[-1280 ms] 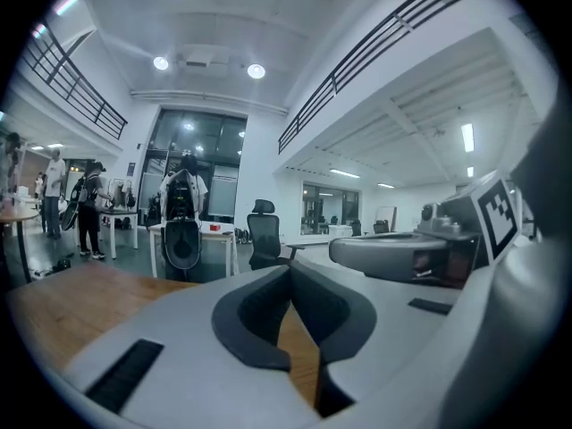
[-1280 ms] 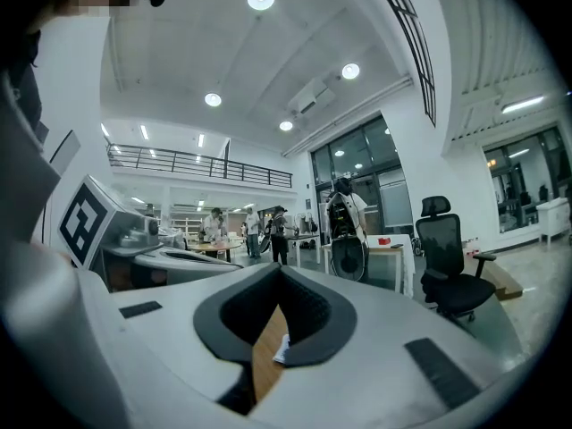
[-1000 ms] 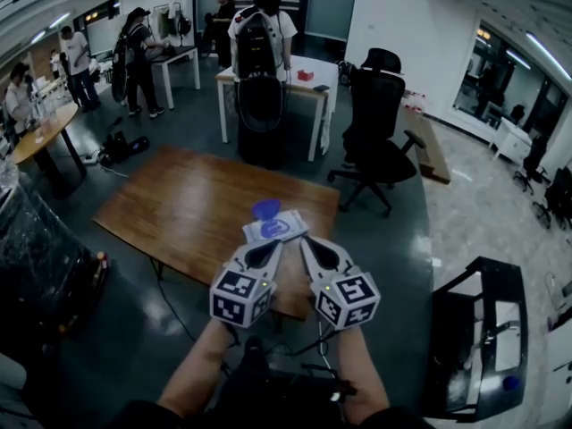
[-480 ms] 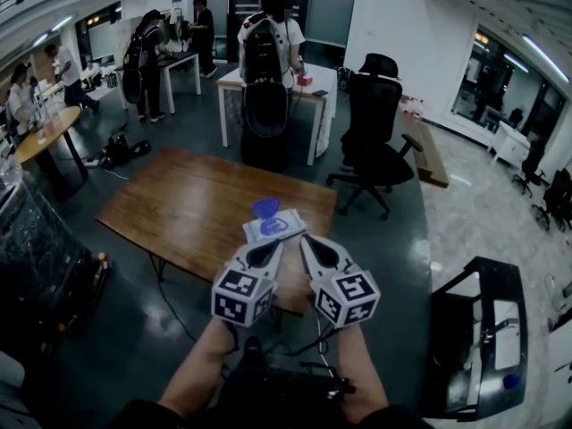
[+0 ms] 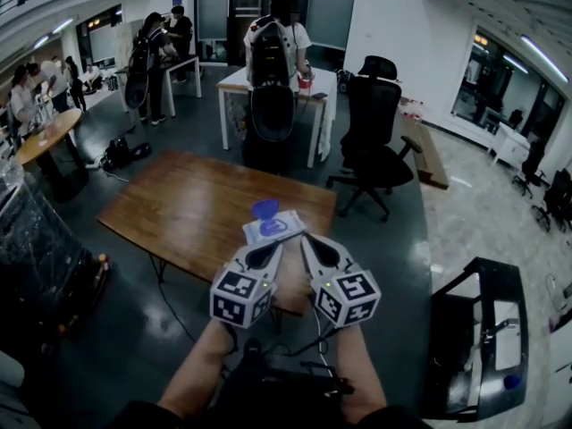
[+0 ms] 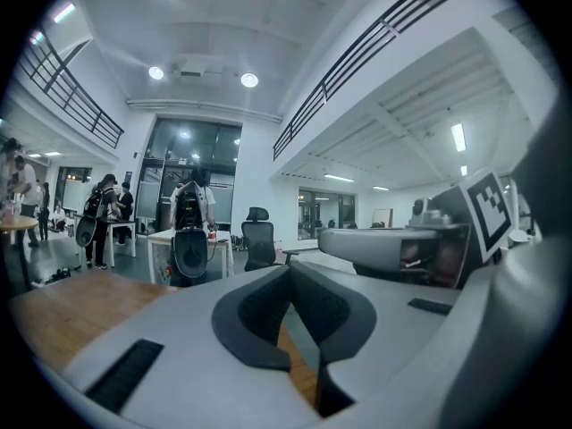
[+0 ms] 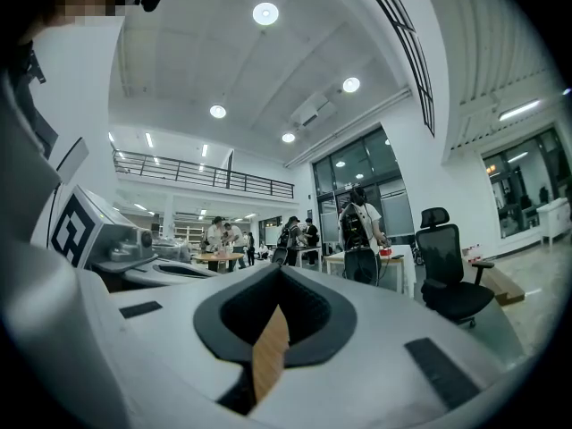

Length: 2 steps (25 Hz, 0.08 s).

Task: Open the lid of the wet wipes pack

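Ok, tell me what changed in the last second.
Nothing on the table moved. Only a person with a backpack in the background stepped right. The left claw and right claw stayed shut and empty by the wipes pack, its blue lid still up.

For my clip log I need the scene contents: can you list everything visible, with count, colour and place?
wooden table: one, brown, centre
wet wipes pack: one, white and blue, table's near edge
lid: one, blue, flipped up at the pack's far end
office chair: one, black, right of the table
white desk: one, beyond the table
round table: one, brown, far left
people: several, background; the nearest wears a black backpack
left gripper: one, grey, shut, empty, beside the pack
right gripper: one, grey, shut, empty, beside the pack
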Available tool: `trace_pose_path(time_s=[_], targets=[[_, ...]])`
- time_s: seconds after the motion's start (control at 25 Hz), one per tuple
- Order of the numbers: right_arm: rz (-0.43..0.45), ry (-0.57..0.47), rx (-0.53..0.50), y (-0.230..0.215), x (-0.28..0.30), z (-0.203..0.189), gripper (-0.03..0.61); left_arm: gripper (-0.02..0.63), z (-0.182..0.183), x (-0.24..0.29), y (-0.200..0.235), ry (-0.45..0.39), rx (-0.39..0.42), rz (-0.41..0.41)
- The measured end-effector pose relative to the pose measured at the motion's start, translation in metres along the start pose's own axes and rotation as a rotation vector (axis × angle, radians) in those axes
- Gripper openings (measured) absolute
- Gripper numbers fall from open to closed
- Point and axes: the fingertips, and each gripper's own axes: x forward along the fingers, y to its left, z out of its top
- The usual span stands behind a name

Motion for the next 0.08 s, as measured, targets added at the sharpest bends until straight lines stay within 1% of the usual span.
trace_pose_path(time_s=[0.08], targets=[[-0.001,-0.001,0.0,-0.0011,-0.0006,0.0008,0.011,0.006,0.0008,0.0004,-0.0017,0.002,-0.001,-0.002]])
